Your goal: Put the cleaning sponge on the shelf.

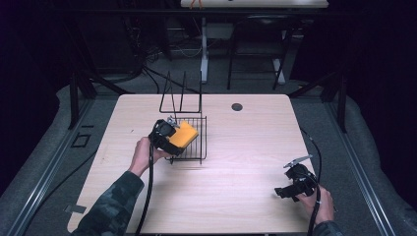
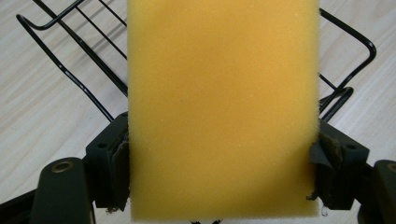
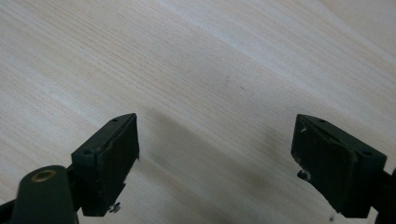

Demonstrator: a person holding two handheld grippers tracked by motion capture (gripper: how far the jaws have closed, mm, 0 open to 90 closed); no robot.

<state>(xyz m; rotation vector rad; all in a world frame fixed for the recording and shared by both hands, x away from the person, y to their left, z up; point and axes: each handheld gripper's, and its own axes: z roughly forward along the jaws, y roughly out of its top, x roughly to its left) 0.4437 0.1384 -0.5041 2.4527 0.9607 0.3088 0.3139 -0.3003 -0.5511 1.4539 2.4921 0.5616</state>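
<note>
Left hand-held gripper (image 1: 173, 137) is pinching the yellow sponge (image 1: 183, 134) over the wire rack (image 1: 195, 147) at frame centre-left; right hand-held gripper (image 1: 287, 189) is idling spread, lower right.

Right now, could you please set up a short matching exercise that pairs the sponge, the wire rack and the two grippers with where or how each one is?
Column one:
1. yellow sponge
2. black wire rack
3. left gripper
4. right gripper

Column two:
A. open, with nothing between its jaws, over bare wood
B. standing on the table, left of its middle
C. clamped between two black jaws
D. shut, held over the rack

Pairs: 1-C, 2-B, 3-D, 4-A
</note>
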